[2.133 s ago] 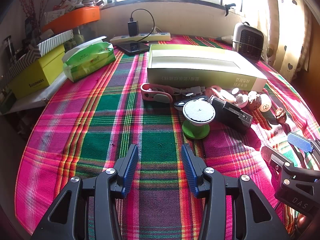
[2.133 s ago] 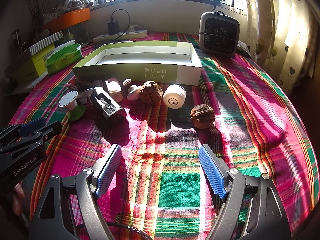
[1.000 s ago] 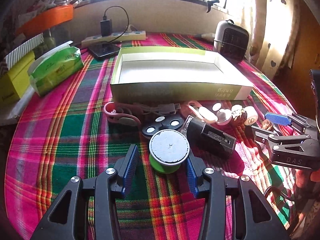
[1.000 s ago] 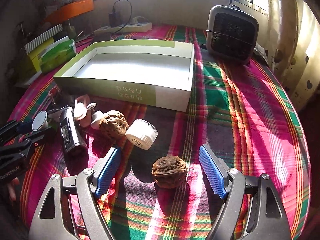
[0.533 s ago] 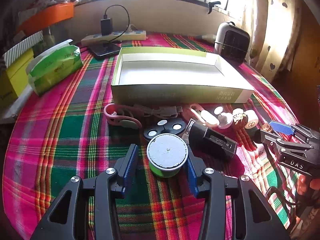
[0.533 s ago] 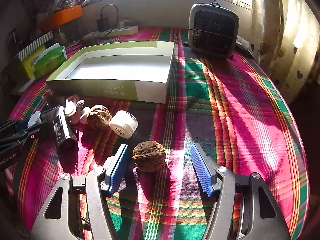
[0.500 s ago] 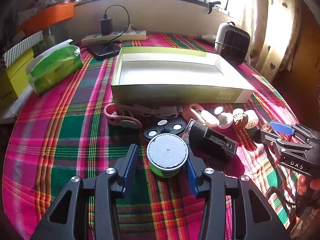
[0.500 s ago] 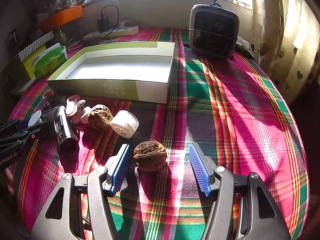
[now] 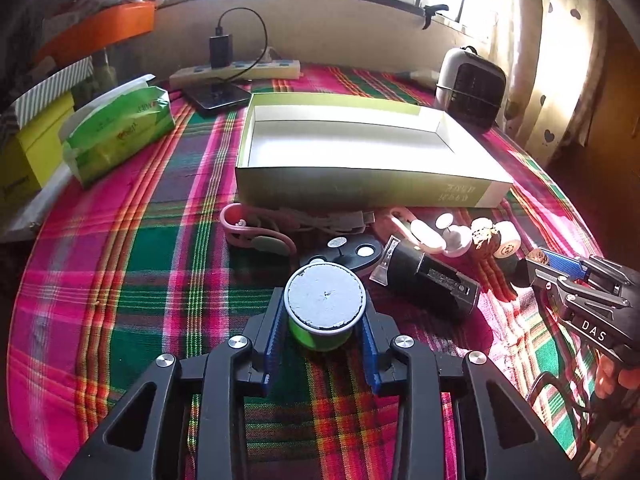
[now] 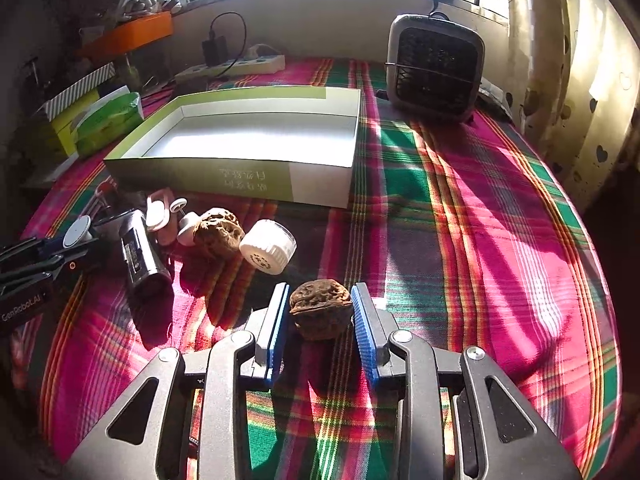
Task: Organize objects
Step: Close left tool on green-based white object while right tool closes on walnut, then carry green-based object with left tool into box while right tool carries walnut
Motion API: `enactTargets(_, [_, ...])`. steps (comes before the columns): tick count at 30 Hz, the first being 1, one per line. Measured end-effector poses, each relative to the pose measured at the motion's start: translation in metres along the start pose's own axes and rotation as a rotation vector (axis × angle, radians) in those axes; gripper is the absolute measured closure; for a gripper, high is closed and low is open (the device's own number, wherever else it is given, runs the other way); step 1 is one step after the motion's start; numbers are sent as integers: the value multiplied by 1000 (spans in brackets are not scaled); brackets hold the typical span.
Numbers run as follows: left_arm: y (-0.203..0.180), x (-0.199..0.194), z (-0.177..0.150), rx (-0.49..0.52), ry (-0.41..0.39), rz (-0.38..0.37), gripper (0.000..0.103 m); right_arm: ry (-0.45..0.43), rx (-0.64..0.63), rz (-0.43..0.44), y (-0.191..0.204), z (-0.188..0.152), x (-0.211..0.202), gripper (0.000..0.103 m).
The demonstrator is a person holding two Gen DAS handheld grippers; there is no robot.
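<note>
My left gripper [image 9: 323, 334] is shut on a green spool with a grey round top [image 9: 324, 305], which stands on the plaid cloth. My right gripper [image 10: 320, 324] is shut on a brown walnut [image 10: 319, 309]. An open green-and-white box [image 9: 352, 148] lies beyond both and is empty; it also shows in the right wrist view [image 10: 256, 136]. Loose items lie in front of the box: a black device [image 9: 426, 280], a black spinner [image 9: 344, 250], a pink clip [image 9: 256, 234], a second walnut [image 10: 218, 232] and a white cap [image 10: 268, 252].
A small grey fan heater [image 10: 434, 68] stands at the back right. A green tissue pack [image 9: 118, 132], a yellow box [image 9: 30, 158], a power strip [image 9: 236, 72] and a phone [image 9: 218, 96] lie at the back left. The table edge curves close on both sides.
Both grippers moved forward over their objects and closed: the left on the green spool, the right on the walnut.
</note>
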State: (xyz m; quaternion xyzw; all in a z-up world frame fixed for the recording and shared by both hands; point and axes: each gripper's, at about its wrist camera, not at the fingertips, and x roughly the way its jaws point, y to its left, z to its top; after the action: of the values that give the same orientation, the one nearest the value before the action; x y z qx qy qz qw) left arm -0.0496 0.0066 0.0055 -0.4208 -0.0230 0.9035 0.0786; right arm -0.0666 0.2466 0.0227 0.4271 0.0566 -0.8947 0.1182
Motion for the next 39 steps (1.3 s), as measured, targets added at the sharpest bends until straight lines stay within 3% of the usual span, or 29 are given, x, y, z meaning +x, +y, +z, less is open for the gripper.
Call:
enactTargets(8, [1, -5, 0, 5, -11, 5, 73, -12, -4, 15, 5, 2, -5, 70])
enactTargets(10, [1, -9, 1, 13, -17, 3, 88, -21, -9, 18, 7, 4, -7, 70])
enactTargets(19, [6, -11, 2, 1, -7, -3, 88, -44, -20, 26, 12, 8, -13, 70])
enactTargets(39, [0, -28, 30, 19, -91, -62, 88, -74, -27, 76, 22, 28, -19, 70])
